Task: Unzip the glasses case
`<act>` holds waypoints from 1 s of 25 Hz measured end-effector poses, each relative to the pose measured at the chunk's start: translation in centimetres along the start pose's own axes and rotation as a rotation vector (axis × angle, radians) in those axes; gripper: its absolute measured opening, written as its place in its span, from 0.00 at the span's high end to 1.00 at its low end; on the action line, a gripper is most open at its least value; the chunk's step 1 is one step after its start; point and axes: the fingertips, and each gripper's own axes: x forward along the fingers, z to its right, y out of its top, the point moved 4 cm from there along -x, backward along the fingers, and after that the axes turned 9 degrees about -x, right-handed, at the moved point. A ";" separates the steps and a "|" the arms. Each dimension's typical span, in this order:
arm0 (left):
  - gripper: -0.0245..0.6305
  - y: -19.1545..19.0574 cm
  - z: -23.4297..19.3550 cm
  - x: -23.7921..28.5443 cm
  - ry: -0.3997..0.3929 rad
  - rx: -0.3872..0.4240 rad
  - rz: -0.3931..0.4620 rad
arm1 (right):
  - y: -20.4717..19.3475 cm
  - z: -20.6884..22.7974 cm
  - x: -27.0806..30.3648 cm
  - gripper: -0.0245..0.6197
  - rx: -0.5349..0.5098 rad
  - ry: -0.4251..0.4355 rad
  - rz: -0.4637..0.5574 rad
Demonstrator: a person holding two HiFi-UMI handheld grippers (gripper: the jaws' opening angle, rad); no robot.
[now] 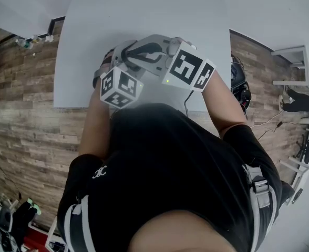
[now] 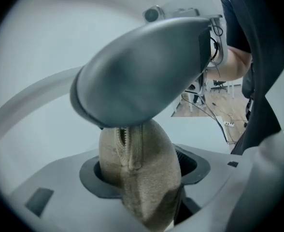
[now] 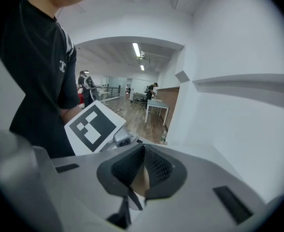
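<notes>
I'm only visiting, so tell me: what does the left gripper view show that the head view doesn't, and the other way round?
Only the left gripper view: the tan fabric glasses case, clamped in the left gripper, with its zipper teeth showing near the top. Only the head view: the person's black shirt and both marker cubes; from there the grippers hide the case. Both: the grey right gripper, the white table and the wooden floor.

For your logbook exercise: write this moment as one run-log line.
left hand-held gripper: shut on case | right hand-held gripper: shut on strap | zip: top behind right hand-held gripper
</notes>
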 end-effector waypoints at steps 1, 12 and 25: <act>0.50 0.1 0.0 -0.1 -0.006 -0.018 0.019 | 0.1 0.1 -0.1 0.92 0.017 -0.002 0.013; 0.51 1.5 -0.7 -0.6 -0.012 -0.151 0.098 | 0.8 1.4 -1.3 0.93 0.113 -0.108 0.061; 0.52 1.3 -0.9 -0.3 -0.016 -0.214 0.109 | -2.2 3.9 -3.2 0.93 0.262 -0.200 0.031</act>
